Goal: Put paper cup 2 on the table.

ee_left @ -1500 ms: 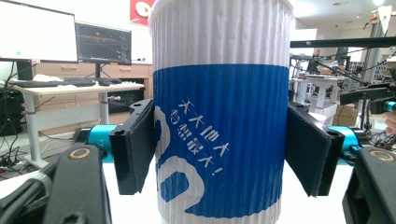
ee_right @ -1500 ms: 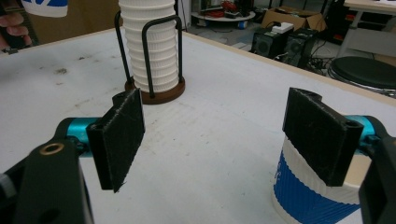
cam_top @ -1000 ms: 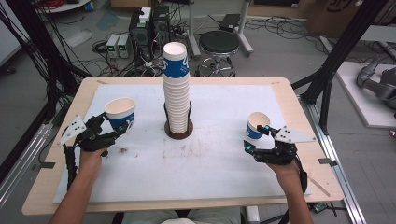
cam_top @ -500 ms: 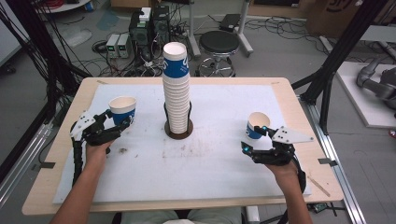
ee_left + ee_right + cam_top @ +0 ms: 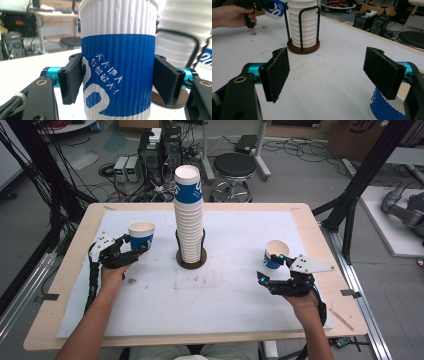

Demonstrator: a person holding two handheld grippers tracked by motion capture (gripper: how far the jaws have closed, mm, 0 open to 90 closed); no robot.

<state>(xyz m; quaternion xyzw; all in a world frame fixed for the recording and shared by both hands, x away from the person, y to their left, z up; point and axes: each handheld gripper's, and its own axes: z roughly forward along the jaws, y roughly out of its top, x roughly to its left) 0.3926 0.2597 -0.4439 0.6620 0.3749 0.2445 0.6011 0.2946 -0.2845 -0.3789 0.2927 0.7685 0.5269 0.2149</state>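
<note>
Currently a blue-and-white paper cup [image 5: 141, 236] is gripped by the left tool [image 5: 131, 249] at the left of the high view, its pads pressed on the ribbed wall in the left gripper view [image 5: 117, 65]; the jaws have just been eased slightly wider with the cup still between them. The right tool [image 5: 272, 268] is held wide and empty in the lower right, with a second cup [image 5: 276, 254] standing just beside one jaw. A slip could be expected if the left grip is loosened further while the cup is off the desk [image 5: 300, 227], and the thin wall could be crushed by squeezing. The tall cup stack [image 5: 189, 215] in its wire holder [image 5: 190, 255] stands at the centre, between the two hands, and could be knocked by a careless sideways sweep.
</note>
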